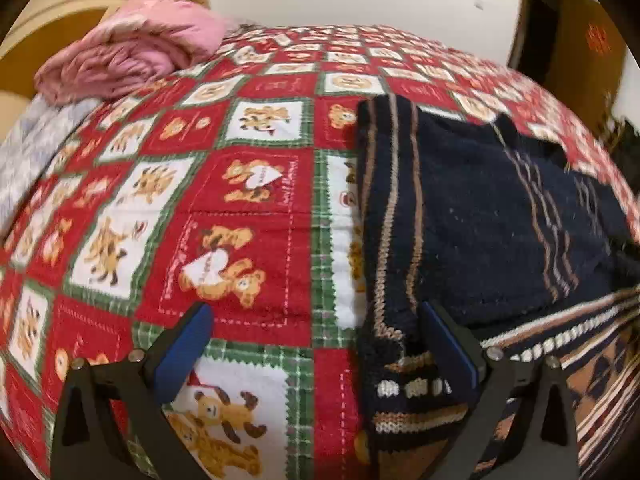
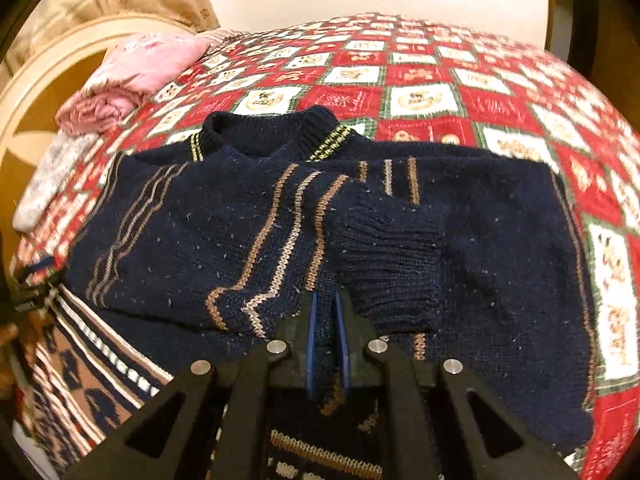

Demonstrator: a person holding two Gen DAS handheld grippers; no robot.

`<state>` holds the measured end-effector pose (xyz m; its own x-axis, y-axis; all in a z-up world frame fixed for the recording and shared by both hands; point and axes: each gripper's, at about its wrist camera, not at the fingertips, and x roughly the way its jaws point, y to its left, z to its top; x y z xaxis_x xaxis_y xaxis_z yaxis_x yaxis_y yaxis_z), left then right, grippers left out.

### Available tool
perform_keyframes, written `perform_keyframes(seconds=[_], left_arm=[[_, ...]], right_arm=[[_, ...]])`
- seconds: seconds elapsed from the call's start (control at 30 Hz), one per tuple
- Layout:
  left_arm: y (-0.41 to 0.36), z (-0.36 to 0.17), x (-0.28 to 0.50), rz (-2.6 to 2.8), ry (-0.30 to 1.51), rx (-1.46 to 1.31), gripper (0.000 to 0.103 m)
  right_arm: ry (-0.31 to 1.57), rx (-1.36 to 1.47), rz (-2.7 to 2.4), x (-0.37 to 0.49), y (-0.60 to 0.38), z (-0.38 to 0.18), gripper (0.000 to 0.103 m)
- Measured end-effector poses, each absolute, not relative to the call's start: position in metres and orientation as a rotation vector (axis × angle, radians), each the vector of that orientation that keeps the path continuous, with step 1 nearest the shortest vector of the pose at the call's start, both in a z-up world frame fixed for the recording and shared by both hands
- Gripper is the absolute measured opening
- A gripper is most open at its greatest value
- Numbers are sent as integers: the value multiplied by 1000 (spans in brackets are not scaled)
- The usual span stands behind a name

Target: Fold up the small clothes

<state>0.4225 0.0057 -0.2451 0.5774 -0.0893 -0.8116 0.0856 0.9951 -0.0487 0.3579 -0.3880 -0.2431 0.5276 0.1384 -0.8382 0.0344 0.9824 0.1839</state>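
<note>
A navy knit sweater (image 2: 224, 240) with tan stripes lies flat on the bed, its collar (image 2: 272, 132) at the far end. Both sleeves are folded in over the body, and one ribbed cuff (image 2: 392, 264) rests near the middle. My right gripper (image 2: 325, 308) is over the sweater's near part, its blue pads (image 2: 311, 340) shut on a thin pinch of the knit. In the left wrist view the sweater's folded left edge (image 1: 392, 240) runs toward me. My left gripper (image 1: 316, 320) stands wide open, its right finger (image 1: 448, 344) against that edge and its left finger over bare quilt.
The bed is covered by a red, green and white teddy-bear quilt (image 1: 248, 184). A folded pink blanket (image 1: 132, 52) and a pale grey cloth (image 1: 28, 160) lie at the far left by the cream headboard (image 2: 60, 64). A white wall stands behind and dark furniture (image 1: 568, 32) at the right.
</note>
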Motion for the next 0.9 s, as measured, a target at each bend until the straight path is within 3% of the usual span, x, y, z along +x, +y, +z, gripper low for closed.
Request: perform_keyframes(seconds=[0.13, 0.2, 0.23, 0.27, 0.53, 0.7, 0.9], left_arm=[[5, -230, 402, -82, 901, -5, 103], [11, -222, 388, -104, 874, -37, 103], [16, -219, 378, -110, 853, -51, 103], [19, -219, 370, -101, 849, -52, 103], [8, -248, 348, -111, 936, -13, 103], [6, -235, 337, -117, 938, -37, 103], [13, -224, 269, -172, 908, -79, 103]], right_arm=[[999, 144, 19, 342, -382, -231, 12], [959, 157, 14, 317, -389, -219, 39], [947, 193, 20, 305, -395, -217, 60], [949, 217, 21, 296, -400, -217, 64], [1007, 142, -27, 239, -418, -238, 64], [966, 258, -21, 225, -430, -225, 64], [961, 293, 54, 152, -424, -209, 64]])
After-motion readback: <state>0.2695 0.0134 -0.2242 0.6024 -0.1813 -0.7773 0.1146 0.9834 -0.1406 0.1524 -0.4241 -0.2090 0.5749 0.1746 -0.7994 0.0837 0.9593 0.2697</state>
